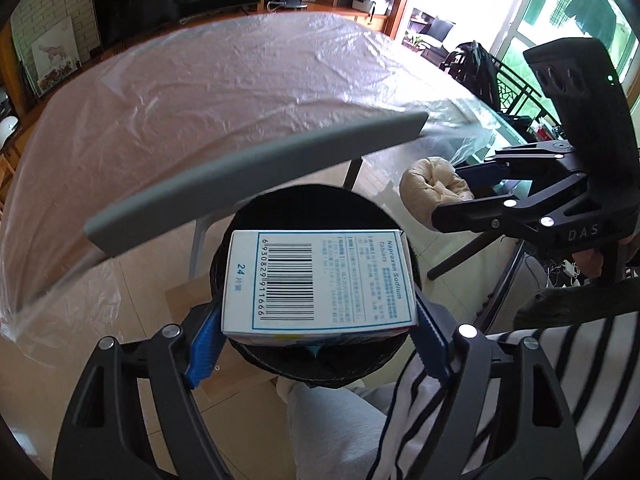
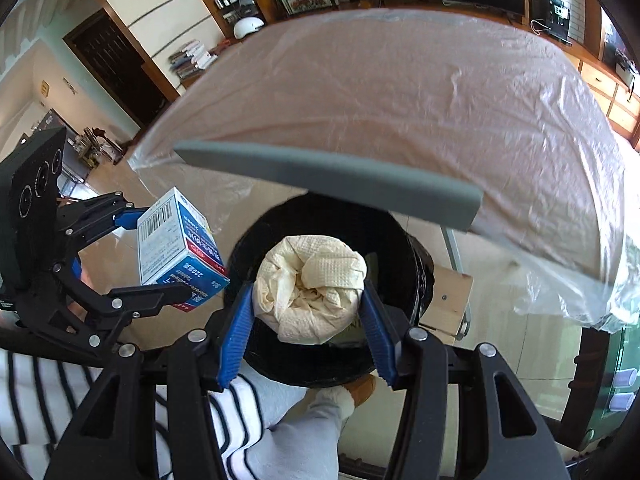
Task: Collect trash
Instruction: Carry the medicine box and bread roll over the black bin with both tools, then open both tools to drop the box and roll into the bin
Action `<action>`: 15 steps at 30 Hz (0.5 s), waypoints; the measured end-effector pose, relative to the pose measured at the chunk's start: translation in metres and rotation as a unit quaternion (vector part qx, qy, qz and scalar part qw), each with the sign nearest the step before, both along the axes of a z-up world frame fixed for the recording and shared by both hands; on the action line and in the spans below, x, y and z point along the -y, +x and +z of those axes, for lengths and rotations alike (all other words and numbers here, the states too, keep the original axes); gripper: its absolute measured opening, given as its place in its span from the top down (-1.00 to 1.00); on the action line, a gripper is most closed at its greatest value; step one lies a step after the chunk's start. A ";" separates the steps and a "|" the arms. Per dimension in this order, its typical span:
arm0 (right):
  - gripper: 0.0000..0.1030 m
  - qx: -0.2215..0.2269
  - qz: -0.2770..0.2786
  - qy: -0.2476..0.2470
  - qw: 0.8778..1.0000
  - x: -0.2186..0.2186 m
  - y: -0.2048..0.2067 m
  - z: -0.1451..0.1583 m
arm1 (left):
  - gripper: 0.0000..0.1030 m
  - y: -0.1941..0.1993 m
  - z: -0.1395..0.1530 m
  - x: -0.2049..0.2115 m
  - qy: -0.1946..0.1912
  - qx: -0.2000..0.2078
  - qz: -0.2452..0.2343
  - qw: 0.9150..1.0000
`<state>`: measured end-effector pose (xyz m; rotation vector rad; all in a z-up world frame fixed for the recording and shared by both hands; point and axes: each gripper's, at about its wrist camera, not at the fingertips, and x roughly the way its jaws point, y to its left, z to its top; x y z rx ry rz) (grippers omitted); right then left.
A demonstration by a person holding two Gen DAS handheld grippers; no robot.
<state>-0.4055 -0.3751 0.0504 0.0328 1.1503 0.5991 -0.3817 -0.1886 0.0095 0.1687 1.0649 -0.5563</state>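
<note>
My left gripper [image 1: 318, 334] is shut on a white and blue medicine box [image 1: 318, 280] with a barcode, held over the mouth of a black-lined trash bin [image 1: 360, 206] on the floor. The right wrist view shows the same box [image 2: 178, 248] at the left, in the left gripper [image 2: 154, 254]. My right gripper [image 2: 306, 320] is shut on a crumpled cream paper towel wad [image 2: 310, 288], also above the bin [image 2: 400, 240]. From the left wrist view the wad [image 1: 434, 188] and the right gripper [image 1: 460, 196] appear at the right.
A table under clear plastic sheeting [image 1: 200, 92] stands just beyond the bin, its grey edge [image 1: 256, 172] overhanging the bin's far side. A person's grey trouser leg [image 1: 332, 432] and striped sleeve [image 1: 560, 380] are below. A cardboard sheet [image 1: 180, 304] lies under the bin.
</note>
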 end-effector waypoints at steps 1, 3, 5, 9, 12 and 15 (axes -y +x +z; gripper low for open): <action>0.01 -0.002 0.000 -0.004 1.000 -0.001 0.001 -0.004 | -0.56 0.001 -0.004 0.000 0.001 -0.005 0.002 1.000; 0.01 -0.012 -0.004 -0.008 1.000 -0.003 0.003 -0.017 | -0.56 0.003 -0.013 0.001 0.008 -0.009 0.005 1.000; 0.01 -0.014 -0.005 -0.016 1.000 -0.007 0.007 -0.025 | -0.56 0.005 -0.019 0.001 0.015 -0.012 0.008 1.000; 0.01 -0.018 -0.005 -0.025 1.000 -0.018 0.012 -0.037 | -0.56 0.013 -0.028 0.002 0.021 -0.016 0.014 1.000; 0.01 -0.018 -0.006 -0.031 0.999 -0.025 0.017 -0.043 | -0.56 0.017 -0.035 0.001 0.026 -0.019 0.018 0.999; 0.01 -0.019 -0.006 -0.040 0.999 -0.028 0.019 -0.049 | -0.56 0.021 -0.042 0.004 0.030 -0.022 0.021 0.999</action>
